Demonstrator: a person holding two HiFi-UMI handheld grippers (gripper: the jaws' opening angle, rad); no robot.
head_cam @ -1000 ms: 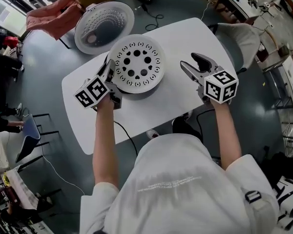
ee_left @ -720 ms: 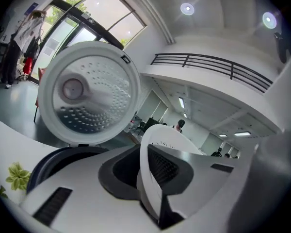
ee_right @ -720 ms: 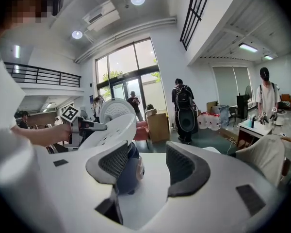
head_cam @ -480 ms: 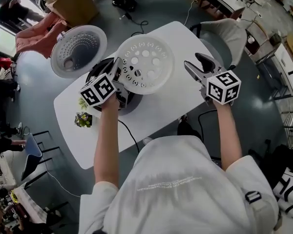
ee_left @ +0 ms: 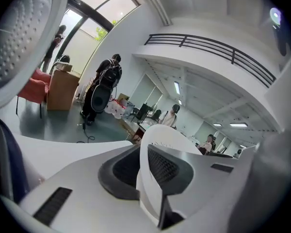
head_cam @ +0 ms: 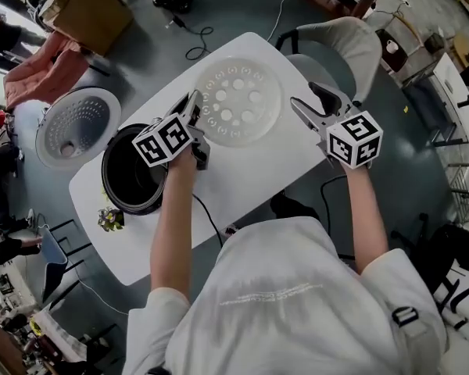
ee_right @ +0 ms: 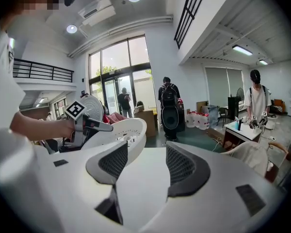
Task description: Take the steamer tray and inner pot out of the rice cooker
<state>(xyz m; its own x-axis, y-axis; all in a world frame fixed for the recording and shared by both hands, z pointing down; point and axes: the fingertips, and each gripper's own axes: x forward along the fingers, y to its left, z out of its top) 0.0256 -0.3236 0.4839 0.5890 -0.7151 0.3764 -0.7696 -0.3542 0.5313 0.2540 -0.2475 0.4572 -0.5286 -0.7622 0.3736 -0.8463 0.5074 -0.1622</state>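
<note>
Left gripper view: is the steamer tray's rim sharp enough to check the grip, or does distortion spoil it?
Left gripper view: steamer tray rim sharp where the left gripper clamps it; fisheye bends the background, corners go dark. Head view: even light, no glare, table edges bowed.

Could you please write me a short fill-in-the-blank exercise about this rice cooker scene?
The left gripper holds the white perforated steamer tray over the white ___.
The right gripper has its jaws ___, with nothing between them.
The black inner pot sits ___ the round rice cooker.
Missing words: table; open; inside.
</note>
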